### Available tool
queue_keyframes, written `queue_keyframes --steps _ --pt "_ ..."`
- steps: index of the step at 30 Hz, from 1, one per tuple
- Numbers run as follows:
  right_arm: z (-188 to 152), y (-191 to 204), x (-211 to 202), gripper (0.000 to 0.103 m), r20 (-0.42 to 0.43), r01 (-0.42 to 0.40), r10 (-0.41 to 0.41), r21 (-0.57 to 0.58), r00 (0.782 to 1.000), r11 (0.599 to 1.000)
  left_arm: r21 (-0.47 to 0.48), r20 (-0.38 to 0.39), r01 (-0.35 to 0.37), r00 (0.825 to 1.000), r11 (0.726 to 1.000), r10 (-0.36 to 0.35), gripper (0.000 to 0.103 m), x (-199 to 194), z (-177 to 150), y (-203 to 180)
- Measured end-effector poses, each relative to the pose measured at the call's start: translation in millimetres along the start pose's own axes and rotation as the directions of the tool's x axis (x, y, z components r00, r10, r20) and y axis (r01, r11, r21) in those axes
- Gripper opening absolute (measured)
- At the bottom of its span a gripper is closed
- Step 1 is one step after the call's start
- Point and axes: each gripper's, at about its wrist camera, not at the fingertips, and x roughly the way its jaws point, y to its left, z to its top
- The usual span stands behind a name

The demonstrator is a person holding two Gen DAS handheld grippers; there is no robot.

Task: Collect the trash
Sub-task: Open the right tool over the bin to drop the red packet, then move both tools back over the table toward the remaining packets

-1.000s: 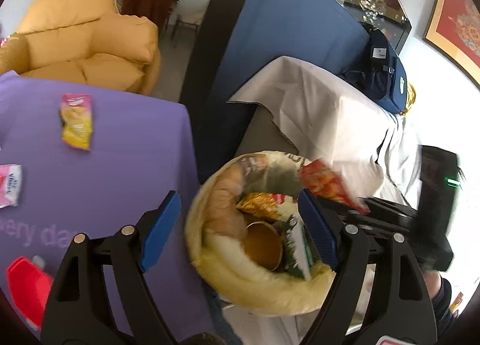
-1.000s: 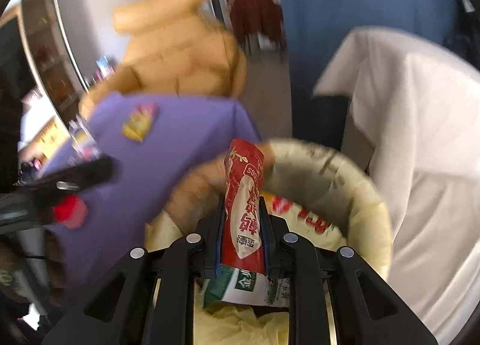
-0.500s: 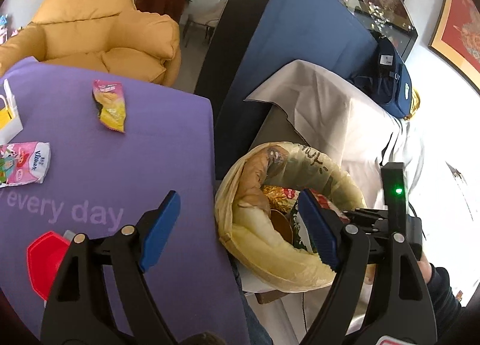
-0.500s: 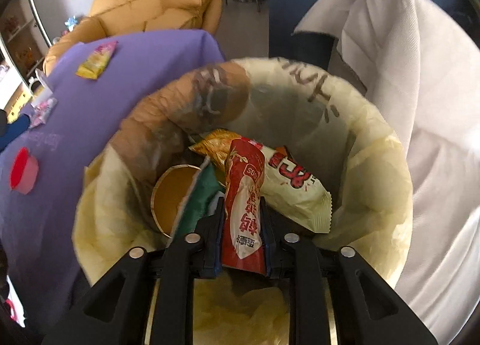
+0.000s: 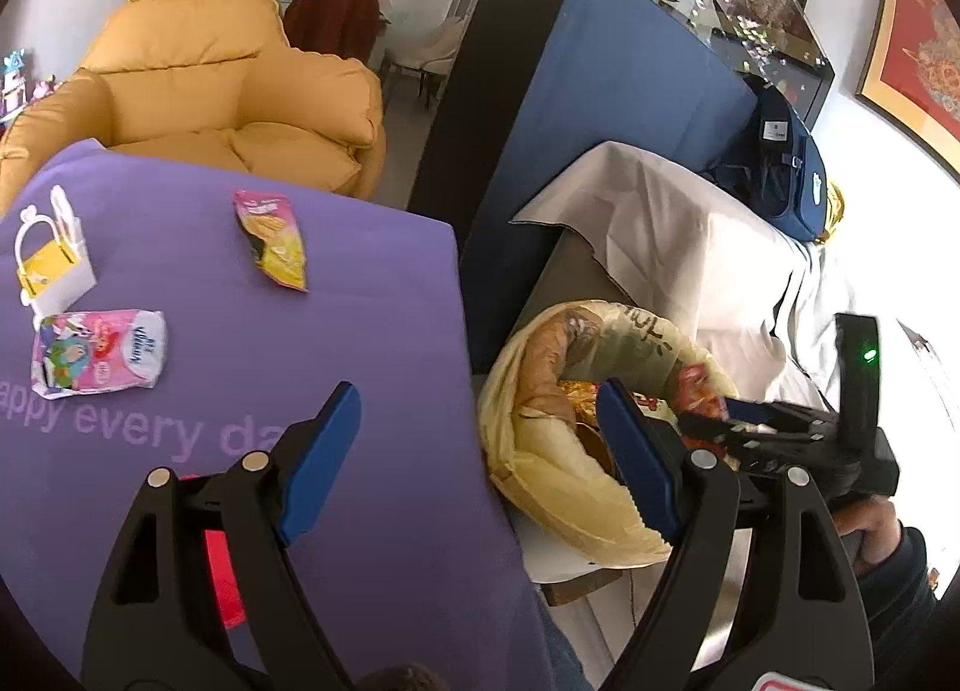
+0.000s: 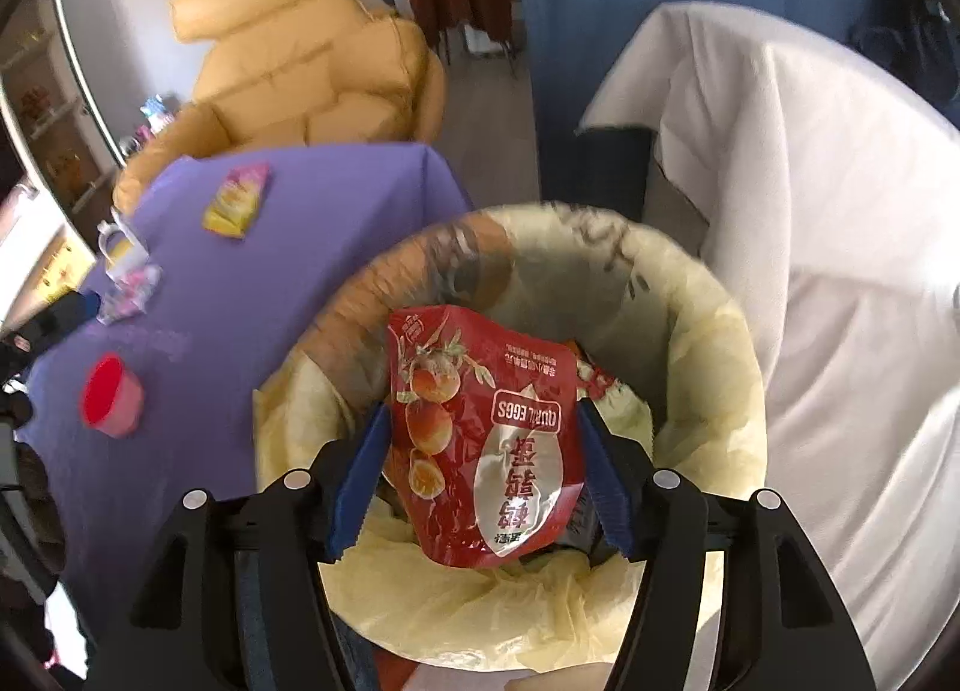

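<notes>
Right gripper (image 6: 483, 469): jaws spread wide over the bin mouth, blue pads standing either side of the red packet, whether they touch it I cannot tell.
Red packet (image 6: 486, 439): quail-egg snack bag, print upside down, broad face toward the camera, lying between the pads and above the other rubbish inside the bin; from the left wrist view it shows as a red scrap (image 5: 699, 397) at the bin's far rim.
Bin (image 6: 708, 343): round, lined with a pale yellow bag, wrappers inside, standing just off the table's right edge, between the table and the white-draped furniture (image 6: 828, 223).
Left gripper (image 5: 474, 451): jaws wide apart, nothing between them, one blue pad over the table, the other over the bin's near rim (image 5: 576, 505).
Table (image 5: 372, 391): purple cloth with pale lettering.
Yellow-pink snack packet (image 5: 273, 238): flat near the far edge of the table, well apart from the rest.
Tissue pack (image 5: 99, 358): pink, toward the left edge.
Small white-and-yellow gift bag (image 5: 51, 262): upright, just behind the tissue pack.
Red cup (image 6: 111, 403): near the front edge; in the left view it is mostly hidden behind the gripper's finger.
Armchair (image 5: 222, 90): mustard yellow, beyond the far edge.
</notes>
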Motion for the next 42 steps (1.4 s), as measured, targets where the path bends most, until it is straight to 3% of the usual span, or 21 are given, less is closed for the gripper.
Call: queue_keyframes --steps 3,7,11,13,15,17,21,24,28,32,37,42 --pt "10 1 -5 0.059 0.067 -0.064 0.064 0.002 0.996 0.998 -0.025 0.000 0.003 1.000 1.000 -0.003 0.077 -4 0 8" --pt "16 13 7 0.059 0.047 0.062 -0.059 -0.065 0.997 0.996 -0.027 0.013 0.007 1.000 1.000 -0.006 0.077 -13 -1 12" --pt "11 2 36 0.059 -0.152 -0.002 0.007 0.033 0.988 0.999 -0.028 0.027 0.004 1.000 1.000 -0.004 0.077 -18 0 16" --pt "4 -3 45 0.059 -0.183 -0.015 0.025 0.059 0.983 0.998 -0.035 0.031 0.008 0.999 0.999 -0.007 0.077 -20 1 18" --pt "-4 3 51 0.059 -0.197 0.074 -0.080 -0.037 0.977 0.997 -0.036 0.034 0.008 0.999 0.999 -0.007 0.077 -20 0 20" --pt "-13 13 54 0.059 -0.200 0.113 -0.141 -0.146 0.970 0.983 -0.033 0.027 0.006 1.000 0.999 -0.006 0.077 -19 -1 20" --pt "-19 17 45 0.059 -0.209 0.114 -0.162 -0.224 0.964 0.968 -0.038 0.028 0.003 1.000 0.999 -0.002 0.077 -20 -1 23" --pt "-15 12 25 0.059 -0.141 0.092 -0.120 -0.193 0.983 0.977 -0.047 0.032 0.008 0.999 0.999 -0.007 0.077 -20 -1 24" --pt "2 -3 1 0.059 -0.044 0.036 -0.039 -0.069 0.998 0.997 -0.045 0.032 0.014 0.999 0.999 -0.013 0.077 -20 -1 23" --pt "12 -8 -4 0.059 -0.042 -0.028 0.028 -0.004 0.999 1.000 -0.045 0.034 0.016 0.999 0.999 -0.014 0.077 -22 -2 25" --pt "12 12 -12 0.060 0.023 -0.098 0.098 -0.034 0.995 0.995 -0.021 0.040 -0.012 0.999 1.000 0.013 0.077 -29 0 36" --pt "9 45 4 0.060 -0.011 -0.159 0.159 -0.111 0.987 0.981 0.046 0.037 -0.068 0.997 0.997 0.066 0.077 -41 5 70"
